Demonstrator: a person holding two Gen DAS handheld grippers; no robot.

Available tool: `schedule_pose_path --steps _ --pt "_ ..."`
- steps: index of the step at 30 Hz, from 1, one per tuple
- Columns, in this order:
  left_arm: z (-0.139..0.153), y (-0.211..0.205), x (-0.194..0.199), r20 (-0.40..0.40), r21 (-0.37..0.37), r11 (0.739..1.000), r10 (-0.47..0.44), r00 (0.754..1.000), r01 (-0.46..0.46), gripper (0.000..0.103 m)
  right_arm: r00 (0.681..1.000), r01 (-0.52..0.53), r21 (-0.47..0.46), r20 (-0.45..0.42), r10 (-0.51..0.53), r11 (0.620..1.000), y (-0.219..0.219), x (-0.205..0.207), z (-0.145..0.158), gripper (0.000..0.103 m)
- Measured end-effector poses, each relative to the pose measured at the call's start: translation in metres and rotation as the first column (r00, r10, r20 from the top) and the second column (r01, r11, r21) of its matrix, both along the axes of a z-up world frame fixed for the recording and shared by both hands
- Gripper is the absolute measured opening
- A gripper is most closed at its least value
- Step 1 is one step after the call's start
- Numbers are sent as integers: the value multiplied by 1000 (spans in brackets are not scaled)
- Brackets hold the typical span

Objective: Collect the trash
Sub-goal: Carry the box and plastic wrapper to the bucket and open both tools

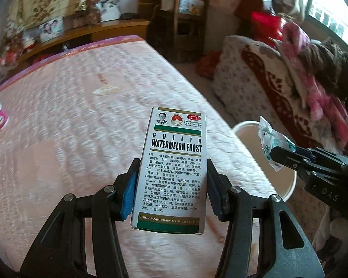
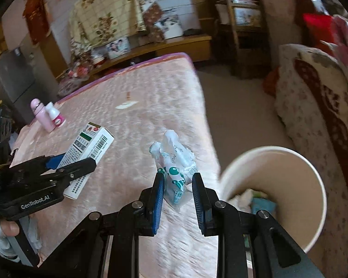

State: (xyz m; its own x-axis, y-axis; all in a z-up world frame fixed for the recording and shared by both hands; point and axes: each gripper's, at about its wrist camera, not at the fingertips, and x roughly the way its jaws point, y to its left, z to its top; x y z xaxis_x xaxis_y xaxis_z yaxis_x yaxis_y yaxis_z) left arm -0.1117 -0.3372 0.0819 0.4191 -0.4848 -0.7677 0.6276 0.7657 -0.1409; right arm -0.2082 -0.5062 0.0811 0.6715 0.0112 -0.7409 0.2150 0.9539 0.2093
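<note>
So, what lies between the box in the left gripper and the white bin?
In the right wrist view, only the crumpled wrapper, held in the right gripper, sits between the box and the bin, above the pink bed.

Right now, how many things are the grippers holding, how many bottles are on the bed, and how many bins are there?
Medicine box held in the left gripper: 1
Crumpled plastic wrapper held in the right gripper: 1
Pink-and-white bottles standing on the bed: 2
White bin beside the bed: 1
Total: 5
</note>
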Motion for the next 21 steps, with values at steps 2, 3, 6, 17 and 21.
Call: schedule_pose_path --steps 2,3,6,17,21 --pt "1 -11 -7 4 2 1000 -25 1000 25 51 1000 24 -1 -4 -24 1000 -9 -8 0 23" --pt "1 -16 -10 5 2 999 -33 999 33 51 999 38 -4 -5 -38 999 -14 -13 -1 23" --pt "0 -33 -18 1 5 998 -66 998 66 51 998 68 -19 -12 -69 997 -24 -24 -3 23" --pt "-5 -89 -43 -14 -3 985 -174 985 174 51 984 176 -6 -41 -176 984 -66 -56 -14 23" --pt "-8 -103 -47 -29 -7 980 -198 980 197 51 979 199 -11 -48 -199 980 -74 -62 -18 23"
